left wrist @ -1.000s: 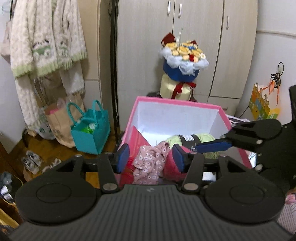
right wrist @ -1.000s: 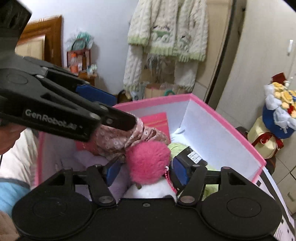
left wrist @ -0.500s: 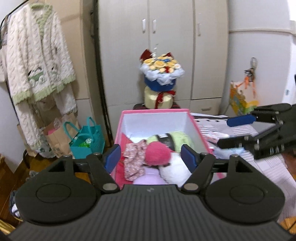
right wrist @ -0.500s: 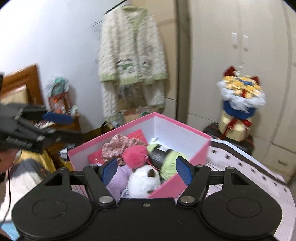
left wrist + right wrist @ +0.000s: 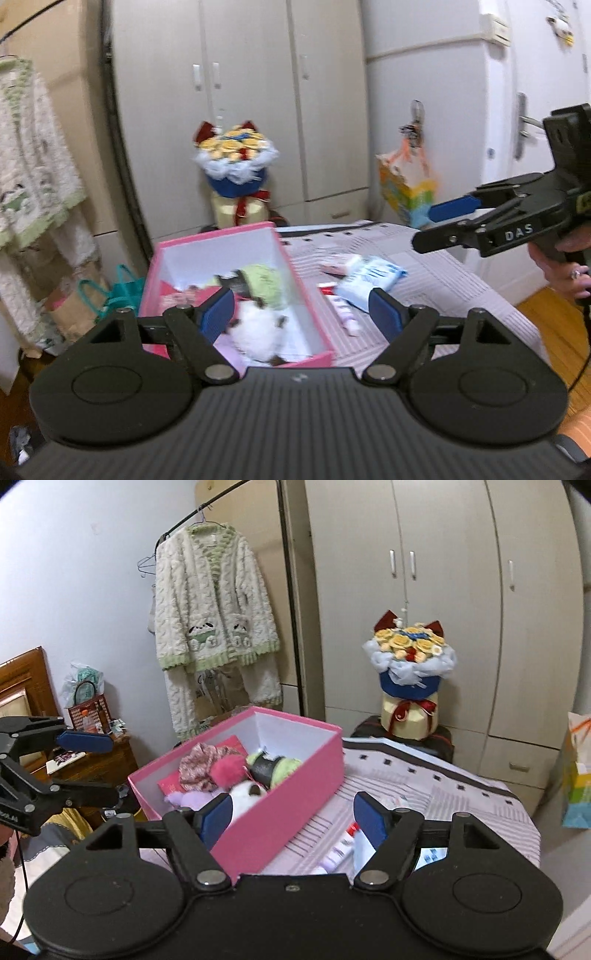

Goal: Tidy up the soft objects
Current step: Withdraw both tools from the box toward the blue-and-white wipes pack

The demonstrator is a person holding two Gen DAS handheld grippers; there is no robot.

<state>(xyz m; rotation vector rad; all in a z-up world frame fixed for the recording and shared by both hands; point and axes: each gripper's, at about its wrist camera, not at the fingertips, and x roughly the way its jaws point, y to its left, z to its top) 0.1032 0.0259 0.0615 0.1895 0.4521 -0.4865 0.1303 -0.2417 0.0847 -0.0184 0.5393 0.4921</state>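
Observation:
A pink box (image 5: pixel 295 786) with a white inside (image 5: pixel 288 273) stands on the striped bed. In it lie a floral cloth (image 5: pixel 201 762), a pink pompom (image 5: pixel 227 770), a green yarn ball with a black label (image 5: pixel 275 768) (image 5: pixel 258 280), a white plush (image 5: pixel 242 795) (image 5: pixel 255 328) and a lilac soft item (image 5: pixel 181 797). My left gripper (image 5: pixel 303 314) is open and empty, held back above the box's near end. My right gripper (image 5: pixel 291 818) is open and empty, above the box's right side.
A blue-white packet (image 5: pixel 373 277) and tubes (image 5: pixel 345 314) lie on the striped bedspread (image 5: pixel 443 794) right of the box. A flower bouquet (image 5: pixel 408 679) stands before the wardrobe. A knit cardigan (image 5: pixel 210 627) hangs left. Bags (image 5: pixel 122 291) sit on the floor.
Both grippers have pulled back and up from the box, opened wider and empty. The pompom and floral cloth now lie in the box.

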